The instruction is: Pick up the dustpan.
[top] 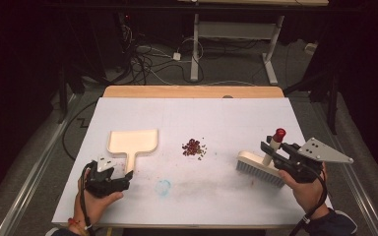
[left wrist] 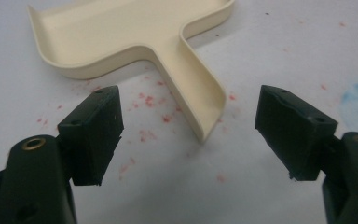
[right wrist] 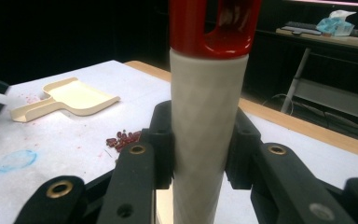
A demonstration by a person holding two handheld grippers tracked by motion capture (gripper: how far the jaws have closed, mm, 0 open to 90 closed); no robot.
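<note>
High view: our right gripper (top: 274,151) clamps the brush (top: 260,166) by its handle at the table's (top: 187,206) right, debris (top: 194,147) lies mid-table, and the dustpan (top: 132,143) sits left, its handle at our left gripper (top: 125,175). Left gripper view: the jaws stand wide apart, the dustpan (left wrist: 135,42) handle between them, untouched; we should slide forward, centre it, then close. Right gripper view: pads (right wrist: 163,140) squeeze the brush (right wrist: 205,116) handle squarely; keep it upright.

On the tabletop (top: 192,196) the dustpan (top: 133,141) lies left, the brush (top: 261,167) right, the beans (top: 193,147) between them; dustpan's handle end sits just ahead of the left tongs (top: 120,179)
</note>
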